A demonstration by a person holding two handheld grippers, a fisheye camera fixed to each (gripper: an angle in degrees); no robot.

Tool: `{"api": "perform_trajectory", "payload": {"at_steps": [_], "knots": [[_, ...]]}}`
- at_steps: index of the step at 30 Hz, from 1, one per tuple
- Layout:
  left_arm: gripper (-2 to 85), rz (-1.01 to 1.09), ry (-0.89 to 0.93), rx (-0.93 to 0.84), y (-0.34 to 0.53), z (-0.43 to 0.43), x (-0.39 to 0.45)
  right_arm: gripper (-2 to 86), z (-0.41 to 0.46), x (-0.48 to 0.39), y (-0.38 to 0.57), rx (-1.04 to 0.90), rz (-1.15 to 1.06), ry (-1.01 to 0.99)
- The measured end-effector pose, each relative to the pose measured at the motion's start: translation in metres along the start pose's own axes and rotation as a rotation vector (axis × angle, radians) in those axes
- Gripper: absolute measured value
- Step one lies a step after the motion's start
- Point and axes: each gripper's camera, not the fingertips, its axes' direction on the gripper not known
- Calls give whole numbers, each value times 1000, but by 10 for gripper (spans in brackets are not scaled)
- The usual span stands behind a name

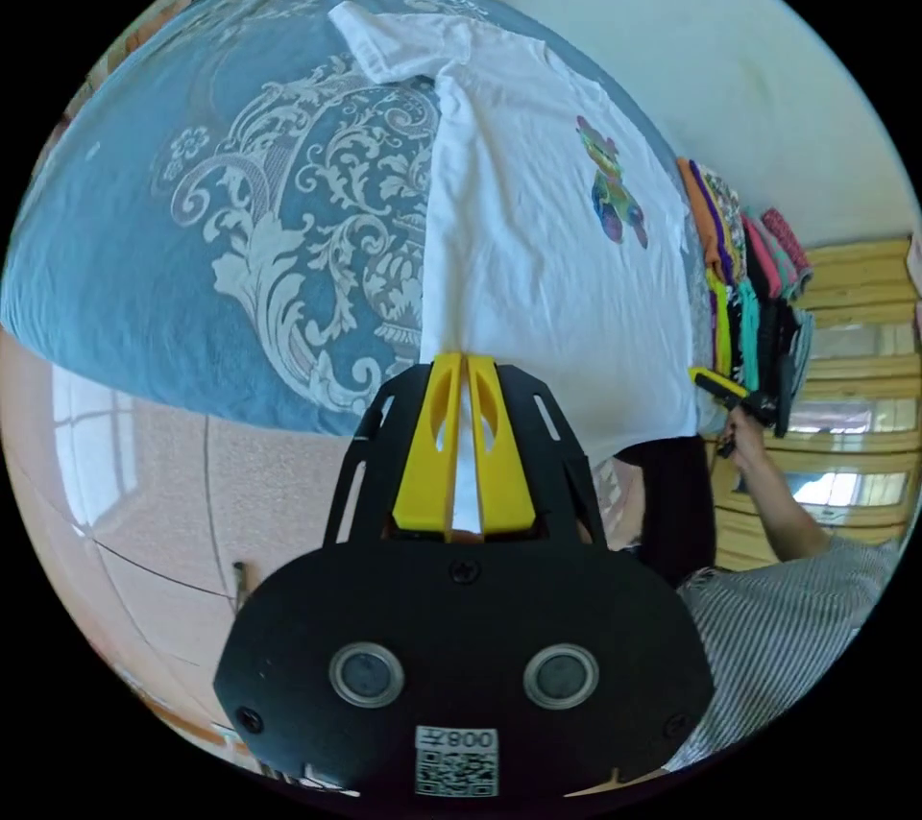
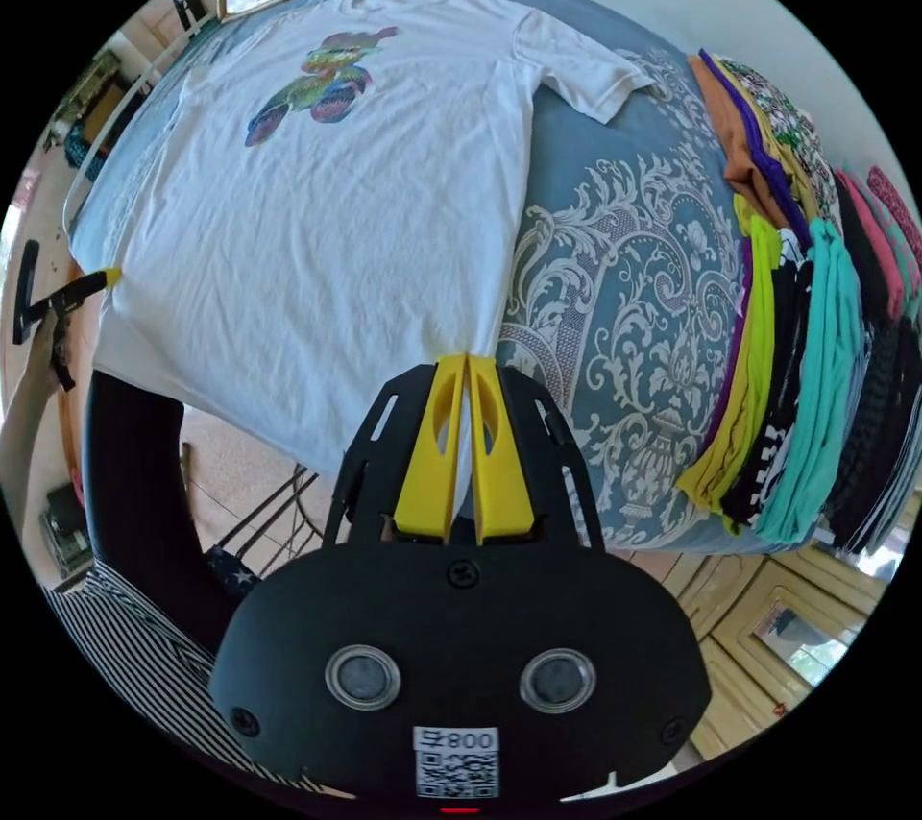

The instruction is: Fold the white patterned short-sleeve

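Hem corners pinched, shirt spread flat — fold not yet begun.

Left gripper clamped on the hem of the white patterned short-sleeve, spread print-up across the blue bedspread toward 12 o'clock; right gripper likewise clamped on the opposite hem corner. Advisable to lift both corners level and carry evenly toward the collar — no slack. Stacked clothes at 3 o'clock. Hem edge between jaws hidden by gripper housing.

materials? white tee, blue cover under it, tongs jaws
White tee: thin soft knit, probably cotton; fine creases, matte, printed colourful graphic. Blue cover: woven fabric with pale ornate scroll pattern, slight sheen. Left tongs and right tongs: yellow jaws look like rigid moulded plastic, smooth, slotted.
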Motion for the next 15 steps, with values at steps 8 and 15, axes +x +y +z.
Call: {"api": "perform_trajectory", "payload": {"at_steps": [8,15], "knots": [[45,-10,117,184,-8,-92,74,2,-24,85,34,115,177,-327],[69,285,246,78,-118,-87,226,15,-22,171,-6,328,289,-433]]}}
